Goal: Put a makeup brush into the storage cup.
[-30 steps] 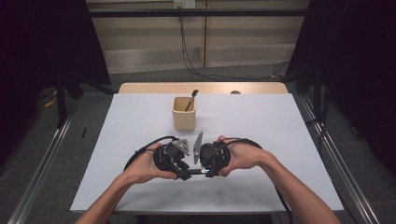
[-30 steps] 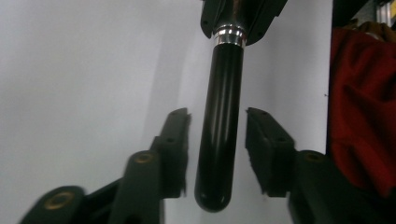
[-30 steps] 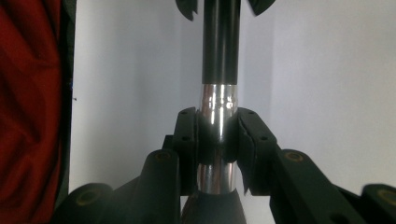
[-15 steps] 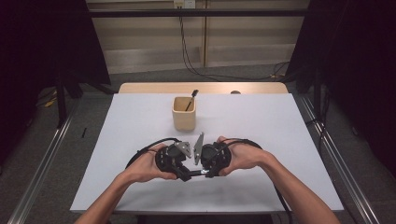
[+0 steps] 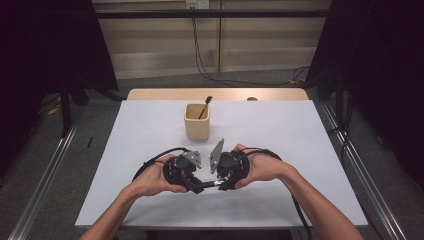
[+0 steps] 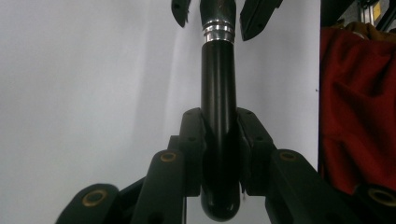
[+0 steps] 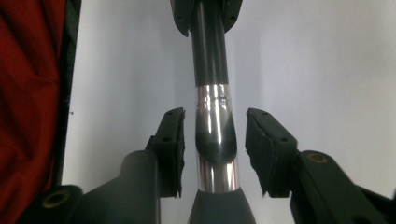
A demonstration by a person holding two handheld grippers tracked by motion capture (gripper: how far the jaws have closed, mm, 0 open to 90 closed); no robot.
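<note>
A black-handled utensil with a silver collar (image 7: 214, 121) lies level between my two grippers, low over the front middle of the white table (image 5: 300, 135). My left gripper (image 6: 219, 126) is shut on the black handle (image 6: 218, 74), its pads pressed on both sides. The jaws of my right gripper (image 7: 215, 140) have just been opening. They now stand apart on either side of the silver collar, with gaps at both pads. From above, the left gripper (image 5: 196, 186) and right gripper (image 5: 221, 182) meet tip to tip.
A tan cup (image 5: 197, 125) stands behind the hands at mid-table with another black utensil (image 5: 204, 107) leaning in it. The person's red garment (image 6: 355, 107) is at the table's near edge. Cables loop beside both hands.
</note>
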